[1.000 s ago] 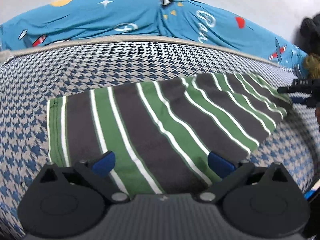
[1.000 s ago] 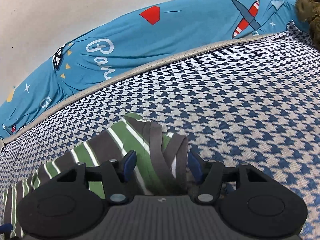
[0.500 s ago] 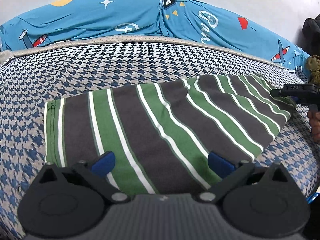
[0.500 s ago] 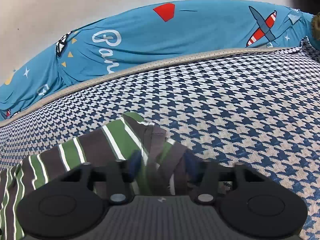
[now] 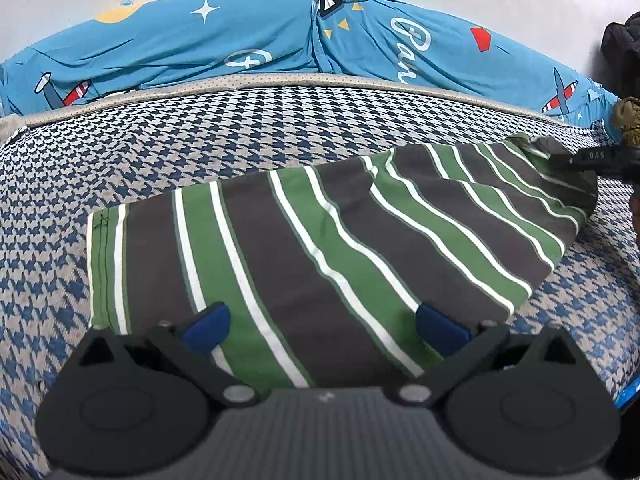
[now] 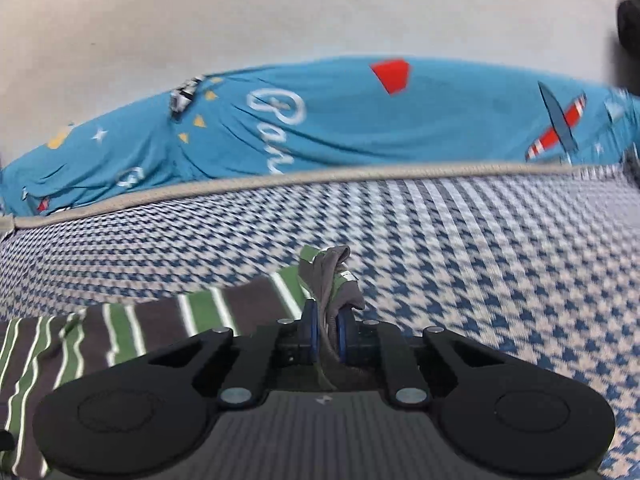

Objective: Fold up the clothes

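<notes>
my right gripper [image 6: 327, 334] closing, pinching the bunched corner of the striped garment [image 5: 320, 240], garment lying flat on the houndstooth bed cover [image 5: 200, 148], my left gripper [image 5: 322, 322] hanging spread wide over its near edge, gripping nothing

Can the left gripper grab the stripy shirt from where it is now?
Probably yes. The left gripper stands open right over the striped shirt's near edge, with nothing between its blue pads and the cloth.

A bed [image 5: 200, 152] covered in blue-and-beige houndstooth fabric, edged with beige piping, carries a green, grey and white striped garment [image 5: 320, 240] spread flat across it. A blue printed cloth [image 5: 240, 48] lies along its far edge.
</notes>
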Demonstrator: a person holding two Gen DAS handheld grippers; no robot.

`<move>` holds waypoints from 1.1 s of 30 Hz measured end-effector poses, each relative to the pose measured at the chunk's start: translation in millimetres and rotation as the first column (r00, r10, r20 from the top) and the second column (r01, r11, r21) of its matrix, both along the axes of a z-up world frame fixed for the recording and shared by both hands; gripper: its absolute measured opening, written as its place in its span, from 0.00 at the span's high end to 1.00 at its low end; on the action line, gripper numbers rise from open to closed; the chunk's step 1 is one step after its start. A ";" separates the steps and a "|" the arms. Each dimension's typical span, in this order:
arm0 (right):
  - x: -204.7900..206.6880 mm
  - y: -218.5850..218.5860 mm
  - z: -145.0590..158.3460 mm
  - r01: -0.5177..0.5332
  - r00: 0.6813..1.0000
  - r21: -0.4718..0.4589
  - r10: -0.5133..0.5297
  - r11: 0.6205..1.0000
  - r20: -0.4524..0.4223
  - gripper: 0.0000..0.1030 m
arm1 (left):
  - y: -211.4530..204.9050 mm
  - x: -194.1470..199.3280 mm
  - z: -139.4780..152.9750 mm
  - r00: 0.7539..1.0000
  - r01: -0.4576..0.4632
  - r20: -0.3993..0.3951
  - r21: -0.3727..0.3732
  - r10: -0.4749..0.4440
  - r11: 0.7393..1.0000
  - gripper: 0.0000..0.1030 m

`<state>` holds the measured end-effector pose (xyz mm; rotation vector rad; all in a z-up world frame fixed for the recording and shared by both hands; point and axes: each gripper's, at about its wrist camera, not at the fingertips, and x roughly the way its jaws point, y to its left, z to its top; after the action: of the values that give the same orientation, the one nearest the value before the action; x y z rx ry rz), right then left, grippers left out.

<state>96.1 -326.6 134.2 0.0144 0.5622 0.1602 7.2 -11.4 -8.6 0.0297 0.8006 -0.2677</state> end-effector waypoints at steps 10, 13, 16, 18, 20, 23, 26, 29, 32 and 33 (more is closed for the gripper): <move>-38.7 64.6 13.9 -0.156 0.978 -0.123 0.171 0.980 0.122 0.89 | 7.0 1.2 3.1 1.000 -0.012 0.006 -0.034 0.013 0.999 0.00; -46.0 82.9 5.0 -0.205 0.969 -0.160 0.224 0.966 0.110 0.88 | 10.9 1.5 5.3 1.000 -0.028 0.006 -0.051 0.028 0.998 0.00; -52.1 99.0 -4.8 -0.250 0.959 -0.196 0.270 0.948 0.086 0.88 | 15.1 2.2 7.1 0.999 -0.041 0.003 -0.071 0.041 0.997 0.00; -55.3 107.4 -12.1 -0.274 0.953 -0.216 0.294 0.937 0.067 0.88 | 17.5 2.2 7.3 0.999 -0.044 0.004 -0.079 0.045 0.996 0.00; -57.4 116.0 -19.8 -0.301 0.947 -0.234 0.320 0.924 0.045 0.89 | 19.4 2.1 7.8 0.999 -0.050 0.006 -0.085 0.051 0.995 0.00; -57.0 125.1 -33.2 -0.330 0.940 -0.248 0.340 0.911 0.000 0.85 | 22.3 2.8 8.0 0.998 -0.055 0.003 -0.093 0.056 0.994 0.00; -59.8 130.7 -39.1 -0.350 0.934 -0.240 0.357 0.905 -0.018 0.76 | 24.3 3.1 7.8 0.998 -0.056 0.001 -0.095 0.057 0.994 0.00; -64.2 132.1 -36.3 -0.368 0.928 -0.208 0.373 0.906 -0.015 0.69 | 26.4 3.2 8.6 0.998 -0.059 0.002 -0.098 0.060 0.993 0.00; -71.4 131.0 -30.2 -0.390 0.920 -0.153 0.392 0.908 -0.018 0.59 | 29.0 3.4 9.7 0.998 -0.068 0.004 -0.102 0.068 0.992 0.00; -74.2 130.9 -28.0 -0.395 0.918 -0.141 0.397 0.908 -0.016 0.58 | 29.9 3.3 10.2 0.997 -0.071 0.004 -0.103 0.071 0.992 0.00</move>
<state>21.9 -195.7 106.2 -0.2414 0.5578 0.5166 10.6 18.5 1.7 -0.0947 0.7775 -0.2412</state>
